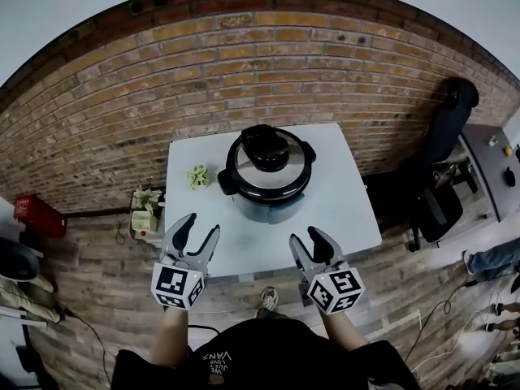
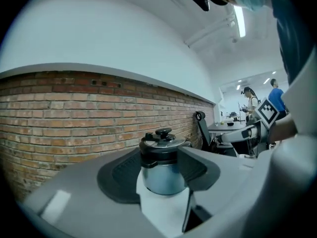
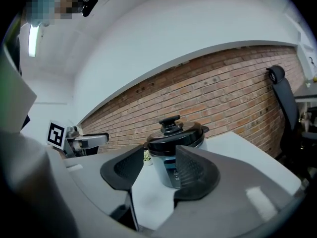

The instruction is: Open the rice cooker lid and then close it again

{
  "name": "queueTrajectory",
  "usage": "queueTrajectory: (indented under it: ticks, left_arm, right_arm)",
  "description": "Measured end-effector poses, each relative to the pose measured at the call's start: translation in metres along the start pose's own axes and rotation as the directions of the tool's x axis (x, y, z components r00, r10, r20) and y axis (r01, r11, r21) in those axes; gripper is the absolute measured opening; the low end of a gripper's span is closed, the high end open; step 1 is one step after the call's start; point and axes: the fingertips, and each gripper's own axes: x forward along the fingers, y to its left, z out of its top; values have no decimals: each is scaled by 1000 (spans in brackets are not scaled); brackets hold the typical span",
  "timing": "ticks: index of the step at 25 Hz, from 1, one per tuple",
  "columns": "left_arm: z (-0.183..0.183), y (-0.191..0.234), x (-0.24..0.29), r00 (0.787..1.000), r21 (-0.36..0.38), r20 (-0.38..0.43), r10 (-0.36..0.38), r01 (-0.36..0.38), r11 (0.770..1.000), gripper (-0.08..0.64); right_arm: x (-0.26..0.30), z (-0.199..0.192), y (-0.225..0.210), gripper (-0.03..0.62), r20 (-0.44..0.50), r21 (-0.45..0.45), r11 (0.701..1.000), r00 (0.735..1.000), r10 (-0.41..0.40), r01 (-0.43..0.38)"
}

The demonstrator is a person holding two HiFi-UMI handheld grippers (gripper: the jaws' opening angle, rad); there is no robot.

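The rice cooker point(image 1: 268, 173) stands at the middle back of the white table point(image 1: 349, 218), its steel lid point(image 1: 280, 169) down and topped by a black knob point(image 1: 264, 146). Both grippers hover at the table's near edge, apart from the cooker. My left gripper point(image 1: 201, 227) is open and empty, to the cooker's front left. My right gripper point(image 1: 307, 238) is open and empty, to its front right. In the left gripper view the cooker point(image 2: 161, 175) shows between the spread jaws of my left gripper point(image 2: 161, 185), well beyond them. In the right gripper view the cooker point(image 3: 168, 162) stands likewise beyond my right gripper point(image 3: 158, 180).
A small green object point(image 1: 197, 175) lies on the table left of the cooker. A brick wall point(image 1: 122, 112) runs behind the table. A black office chair point(image 1: 443, 161) stands to the right, a red crate point(image 1: 36, 215) and a box of items point(image 1: 145, 214) on the floor at left.
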Motion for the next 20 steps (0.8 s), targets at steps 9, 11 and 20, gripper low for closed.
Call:
queueTrajectory:
  ticks: [9,11,20]
  left_arm:
    - [-34,-26,-68,999,-50,-15,36,-36,998,2]
    - [-41,-34,-79,999,-55,-26,30,-31,998,2]
    - [-65,-52,-117,996,-77,-76,46,-52,996,2]
  right_arm:
    - [-39,-27,31,6,-26,-52,999,1000,-1,0]
    - [-45,-33,37,6,-41,-57,998,999,10,-12]
    - [-66,-56,53,6,-91,-80,996,996,19,-26]
